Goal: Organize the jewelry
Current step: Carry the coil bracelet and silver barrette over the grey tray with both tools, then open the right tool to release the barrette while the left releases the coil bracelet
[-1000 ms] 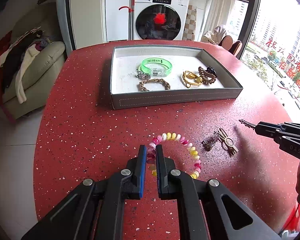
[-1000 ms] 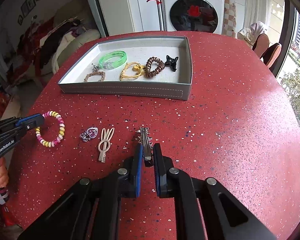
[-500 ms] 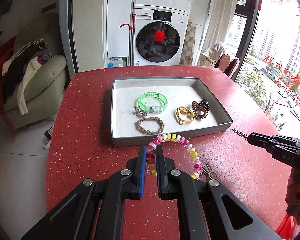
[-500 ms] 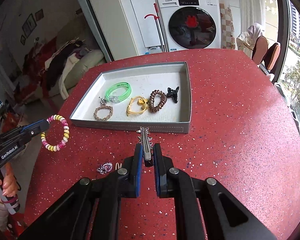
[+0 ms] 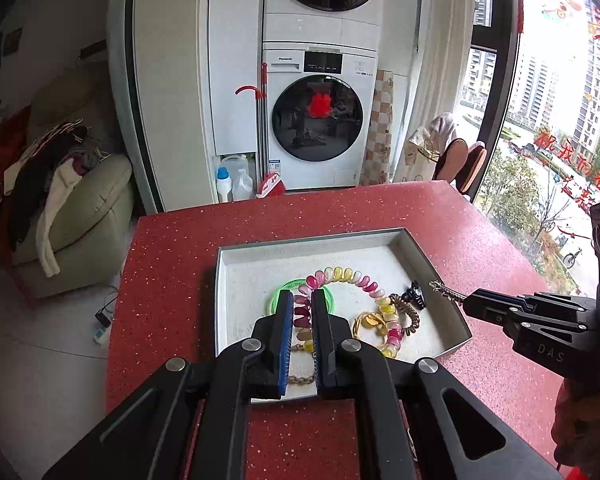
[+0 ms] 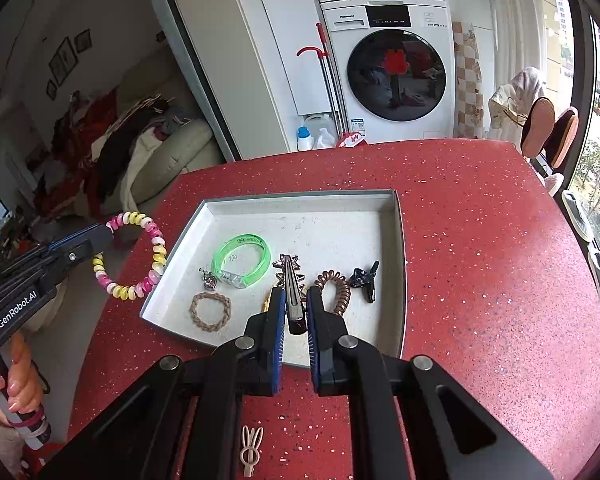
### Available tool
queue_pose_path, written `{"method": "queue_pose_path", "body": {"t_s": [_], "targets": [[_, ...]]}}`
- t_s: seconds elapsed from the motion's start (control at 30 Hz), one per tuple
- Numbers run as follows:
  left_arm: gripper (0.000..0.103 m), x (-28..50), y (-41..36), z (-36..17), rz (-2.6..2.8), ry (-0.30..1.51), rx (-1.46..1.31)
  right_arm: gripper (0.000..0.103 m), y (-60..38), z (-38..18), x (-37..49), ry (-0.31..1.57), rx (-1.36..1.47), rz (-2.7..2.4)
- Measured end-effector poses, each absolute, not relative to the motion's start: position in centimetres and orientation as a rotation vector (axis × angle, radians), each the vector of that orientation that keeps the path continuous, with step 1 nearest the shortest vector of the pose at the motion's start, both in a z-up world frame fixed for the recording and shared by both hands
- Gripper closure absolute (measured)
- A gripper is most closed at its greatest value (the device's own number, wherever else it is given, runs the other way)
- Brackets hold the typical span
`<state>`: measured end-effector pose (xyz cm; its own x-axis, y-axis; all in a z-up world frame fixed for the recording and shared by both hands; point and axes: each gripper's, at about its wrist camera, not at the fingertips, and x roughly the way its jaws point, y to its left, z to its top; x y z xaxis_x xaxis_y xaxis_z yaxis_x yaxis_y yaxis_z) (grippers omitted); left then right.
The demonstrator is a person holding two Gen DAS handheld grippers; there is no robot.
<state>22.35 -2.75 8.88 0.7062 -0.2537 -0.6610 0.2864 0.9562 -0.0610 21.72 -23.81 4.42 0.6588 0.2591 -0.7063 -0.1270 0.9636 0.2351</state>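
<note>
The pink-and-yellow coiled plastic bracelet [image 5: 352, 280] hung springy and light from the left tool [image 5: 302, 316], pinched narrowly on one coil above the grey tray [image 5: 458, 322]; it likely flexes, so an edge hold suits. The right tool [image 6: 296, 312] clamped a slim, rigid metal hair clip [image 6: 290, 280] over the tray on the red speckled tabletop [image 6: 480, 260].

Red table [image 6: 480, 240] glossy speckled stone. On it, grey tray [image 6: 398, 240] with matt, paper-like lining. In tray: translucent green plastic bangle [image 6: 242, 260], braided cord bracelet [image 6: 210, 311]. Glossy bead bracelet [image 5: 356, 276], shiny metal hair clip [image 6: 290, 280].
</note>
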Motion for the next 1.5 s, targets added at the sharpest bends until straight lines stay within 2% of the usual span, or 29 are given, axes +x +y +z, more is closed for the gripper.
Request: {"method": "queue_pose_path", "body": {"t_s": [0.2, 0.37, 0.73, 1.2, 1.27, 1.3, 1.33, 1.37, 1.5], "targets": [[0.075, 26.6, -2.8, 8.1, -0.243, 0.738, 0.031, 0.091, -23.8, 3.4, 25.4, 0.844, 0.187, 0.199], [0.075, 29.5, -2.5, 5.5, -0.203, 0.787, 0.004, 0.091, -23.7, 1.3, 27.5, 0.873, 0.212, 0.186], [0.075, 30.6, -4.6, -0.6, -0.185, 0.859, 0.098, 0.091, -23.3, -2.3, 29.1, 0.92, 0.194, 0.164], [0.075, 30.5, -5.5, -2.8, -0.146, 0.879, 0.191, 0.09, -22.4, -3.4, 29.2, 0.943, 0.154, 0.169], [0.075, 30.5, -5.3, -3.0, -0.145, 0.885, 0.186, 0.084, -22.5, -3.4, 29.3, 0.947, 0.163, 0.177], [0.075, 30.5, -5.4, -3.1, -0.145, 0.887, 0.185, 0.07, -22.6, -3.4, 29.2, 0.946, 0.168, 0.176], [0.075, 30.5, -5.4, -3.1, -0.145, 0.888, 0.186, 0.052, -22.7, -3.2, 29.1, 0.939, 0.172, 0.175], [0.075, 30.4, -5.4, -3.2, -0.144, 0.888, 0.188, 0.047, -22.8, -3.1, 28.9, 0.927, 0.176, 0.172], [0.075, 30.1, -5.4, -3.2, -0.146, 0.885, 0.191, 0.045, -22.9, -2.3, 28.3, 0.895, 0.193, 0.177]]}}
